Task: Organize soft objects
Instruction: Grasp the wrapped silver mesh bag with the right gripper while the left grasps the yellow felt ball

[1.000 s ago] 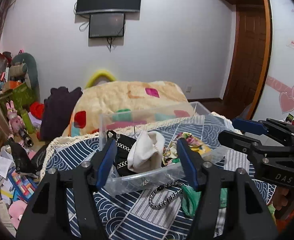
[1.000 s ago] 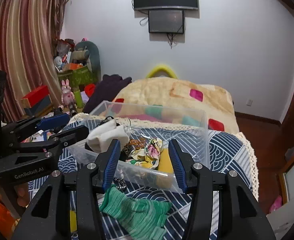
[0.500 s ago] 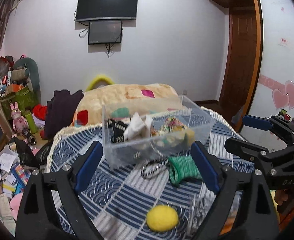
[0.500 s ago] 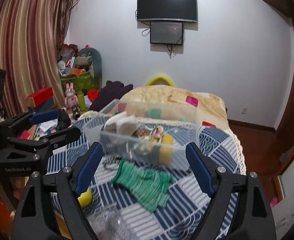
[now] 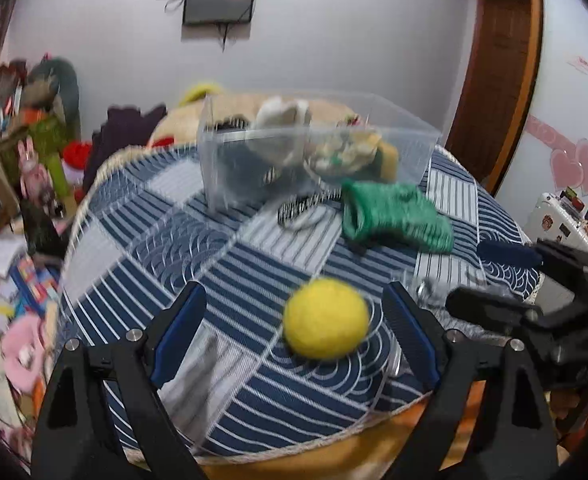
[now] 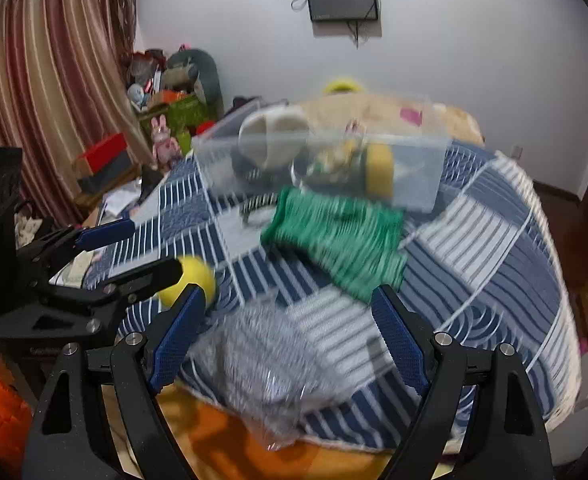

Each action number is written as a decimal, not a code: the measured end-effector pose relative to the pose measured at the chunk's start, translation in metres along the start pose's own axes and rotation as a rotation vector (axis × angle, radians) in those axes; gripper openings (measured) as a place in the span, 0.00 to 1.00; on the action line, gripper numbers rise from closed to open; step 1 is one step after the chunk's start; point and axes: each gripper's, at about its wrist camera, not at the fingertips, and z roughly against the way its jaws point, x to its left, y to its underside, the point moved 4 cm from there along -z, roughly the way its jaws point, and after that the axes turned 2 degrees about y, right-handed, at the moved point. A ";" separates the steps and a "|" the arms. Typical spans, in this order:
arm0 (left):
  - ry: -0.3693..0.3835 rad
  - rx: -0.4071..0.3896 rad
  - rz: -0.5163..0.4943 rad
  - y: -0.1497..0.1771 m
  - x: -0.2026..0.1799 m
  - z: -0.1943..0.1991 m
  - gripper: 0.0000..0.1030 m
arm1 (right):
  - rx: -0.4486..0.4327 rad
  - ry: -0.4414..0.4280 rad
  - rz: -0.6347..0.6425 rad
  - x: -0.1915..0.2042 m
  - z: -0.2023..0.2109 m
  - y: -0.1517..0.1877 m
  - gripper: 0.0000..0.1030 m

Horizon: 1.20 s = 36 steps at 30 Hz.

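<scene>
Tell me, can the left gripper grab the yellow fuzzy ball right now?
Probably yes. The left gripper is open, the yellow ball lies between its jaws on the cloth, and nothing blocks it.

A yellow ball, a green knitted cloth and a clear plastic box contrast with the blue-and-white striped, wave-patterned tablecloth.

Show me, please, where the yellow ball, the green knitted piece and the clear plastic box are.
yellow ball (image 5: pixel 326 318), left wrist view, middle of its front.
green knitted piece (image 6: pixel 338 236), right wrist view, centre of the ribbed fabric.
clear plastic box (image 5: pixel 233 168), left wrist view, its front wall, left part.
</scene>
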 end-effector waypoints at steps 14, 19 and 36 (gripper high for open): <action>0.062 0.051 -0.009 0.018 -0.009 -0.020 0.43 | 0.040 0.024 0.067 0.007 -0.014 0.021 0.38; 0.064 0.032 0.002 0.013 -0.007 -0.014 0.43 | 0.013 0.030 0.035 -0.003 -0.008 0.015 0.30; 0.044 -0.145 0.007 -0.051 0.000 0.018 0.43 | -0.208 0.061 -0.035 -0.015 0.035 -0.049 0.30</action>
